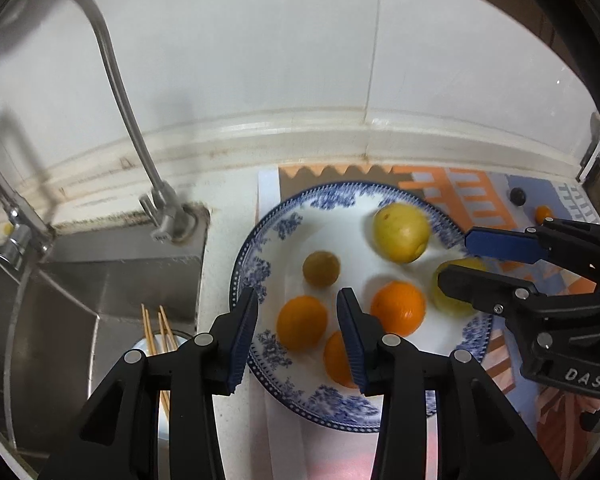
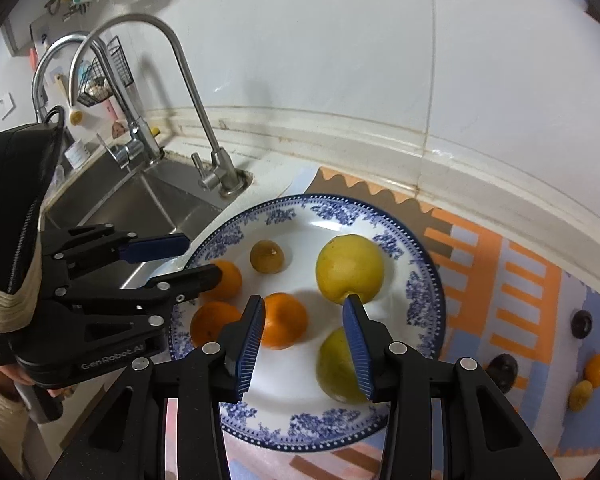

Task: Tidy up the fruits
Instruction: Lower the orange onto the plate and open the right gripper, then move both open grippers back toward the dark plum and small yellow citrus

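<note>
A blue-and-white plate (image 1: 256,240) (image 2: 424,280) holds three oranges (image 1: 302,322) (image 2: 282,320), two yellow-green fruits (image 1: 400,232) (image 2: 350,268) and a small brownish fruit (image 1: 321,268) (image 2: 267,256). My left gripper (image 1: 298,320) (image 2: 196,258) is open and empty above the plate's left side, over an orange. My right gripper (image 2: 304,328) (image 1: 456,256) is open and empty above the plate's right side, next to the nearer yellow-green fruit (image 2: 336,368).
The plate sits on a patterned mat (image 2: 500,264). Two dark fruits (image 2: 582,323) and two small orange ones (image 2: 596,370) lie on the mat at the right. A steel sink (image 1: 100,300) with taps (image 1: 160,216) and chopsticks (image 1: 160,332) is to the left. A tiled wall rises behind.
</note>
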The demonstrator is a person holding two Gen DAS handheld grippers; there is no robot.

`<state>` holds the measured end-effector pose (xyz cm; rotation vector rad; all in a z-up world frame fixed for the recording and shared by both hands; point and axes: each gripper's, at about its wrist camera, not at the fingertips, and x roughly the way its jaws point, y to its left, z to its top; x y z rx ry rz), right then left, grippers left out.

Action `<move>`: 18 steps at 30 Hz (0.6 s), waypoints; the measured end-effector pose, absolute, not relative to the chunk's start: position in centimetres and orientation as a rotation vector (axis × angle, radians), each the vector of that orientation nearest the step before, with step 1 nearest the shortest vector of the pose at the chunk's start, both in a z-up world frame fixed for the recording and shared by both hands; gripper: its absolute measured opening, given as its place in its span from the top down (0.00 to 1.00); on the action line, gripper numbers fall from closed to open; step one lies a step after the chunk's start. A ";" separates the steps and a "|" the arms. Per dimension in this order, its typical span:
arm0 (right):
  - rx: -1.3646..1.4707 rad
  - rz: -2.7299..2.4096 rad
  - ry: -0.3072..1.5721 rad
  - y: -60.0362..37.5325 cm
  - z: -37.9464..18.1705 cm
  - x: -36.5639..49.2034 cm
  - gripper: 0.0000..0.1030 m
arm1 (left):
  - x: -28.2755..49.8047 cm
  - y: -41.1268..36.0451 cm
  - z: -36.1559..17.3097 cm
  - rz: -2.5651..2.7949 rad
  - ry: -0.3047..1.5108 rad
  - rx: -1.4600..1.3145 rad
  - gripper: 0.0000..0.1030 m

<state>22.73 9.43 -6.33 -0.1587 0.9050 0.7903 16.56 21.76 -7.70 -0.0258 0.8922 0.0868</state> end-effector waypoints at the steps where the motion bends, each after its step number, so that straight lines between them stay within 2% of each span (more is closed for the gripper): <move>1: -0.154 0.786 0.897 9.1 -6.1 22.6 0.60 | 16.2 21.5 -7.3 0.088 0.876 -0.023 0.59; 6: -0.135 0.746 0.840 6.6 -4.4 21.6 0.60 | 14.5 19.5 -4.9 0.090 0.798 -0.009 0.56; 7: -0.137 0.737 0.826 6.0 -4.0 21.3 0.59 | 14.2 19.0 -4.4 0.087 0.789 -0.008 0.53; 11: -0.120 0.693 0.774 3.4 -2.7 20.4 0.48 | 13.3 16.7 -3.1 0.068 0.751 0.009 0.47; 18: -0.107 0.604 0.720 -1.1 -0.9 19.0 0.46 | 12.6 13.1 -2.0 0.014 0.719 0.016 0.42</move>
